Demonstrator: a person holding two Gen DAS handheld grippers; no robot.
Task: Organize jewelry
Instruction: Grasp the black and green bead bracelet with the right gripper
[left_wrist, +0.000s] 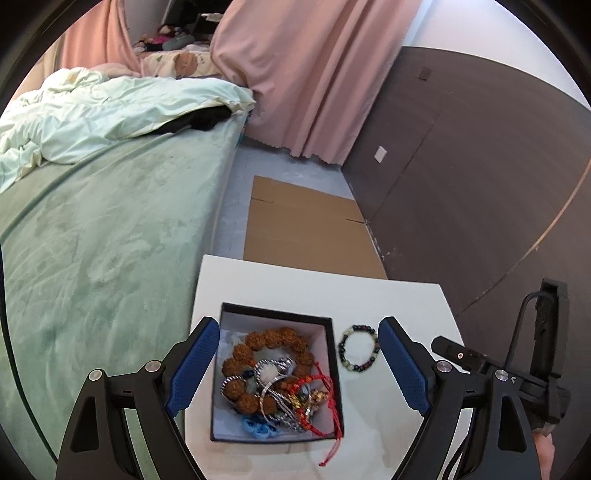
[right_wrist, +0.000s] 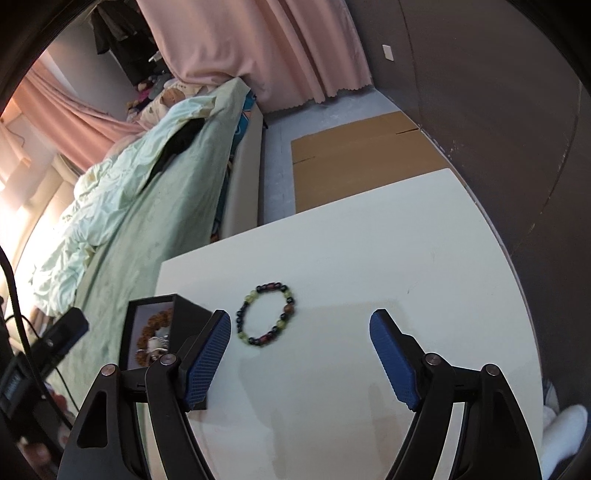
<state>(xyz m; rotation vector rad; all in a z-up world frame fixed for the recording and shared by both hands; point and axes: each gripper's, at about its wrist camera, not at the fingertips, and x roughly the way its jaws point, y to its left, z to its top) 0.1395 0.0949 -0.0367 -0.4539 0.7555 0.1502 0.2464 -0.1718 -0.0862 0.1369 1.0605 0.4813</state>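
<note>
Left hand-held gripper (left_wrist: 295, 369): jaws spread wide, gripping nothing, hanging above the open black jewelry box (left_wrist: 277, 373) on the white worktop (left_wrist: 314, 288). Between its blue pads (left_wrist: 192, 369), and below them, the box's white-lined inside: a ring of chunky brown seed beads (left_wrist: 258, 354), a tangle of silver chains (left_wrist: 273, 384), red cord (left_wrist: 325, 391) spilling over the near-right wall onto the worktop, a bit of light blue (left_wrist: 258, 428) at the near wall. Just inside the right pad, right of the box and apart from it, a beaded bracelet (left_wrist: 359, 348) of dark, pale green and reddish beads, flat on the worktop. Beyond the right finger, at the frame's edge, the black body of the other hand-held gripper. Right hand-held gripper (right_wrist: 300, 354): jaws also well apart, empty, no pad touching anything. Same beaded bracelet (right_wrist: 266, 314) lying ahead of the fingers, nearer the left pad (right_wrist: 207, 362) and just beyond its tip, well clear of the right one. Black jewelry box (right_wrist: 162, 325) behind and left of that left finger, partly hidden by it, brown beads showing inside. Bare worktop (right_wrist: 388, 258) ahead and to the right. Past the worktop's far edge, flattened cardboard (right_wrist: 362, 158) on the floor; to the left a bed with a green cover (right_wrist: 122, 258) and a crumpled pale quilt; pink curtains (right_wrist: 258, 44) beyond; a dark wall panel (right_wrist: 498, 110) to the right.
</note>
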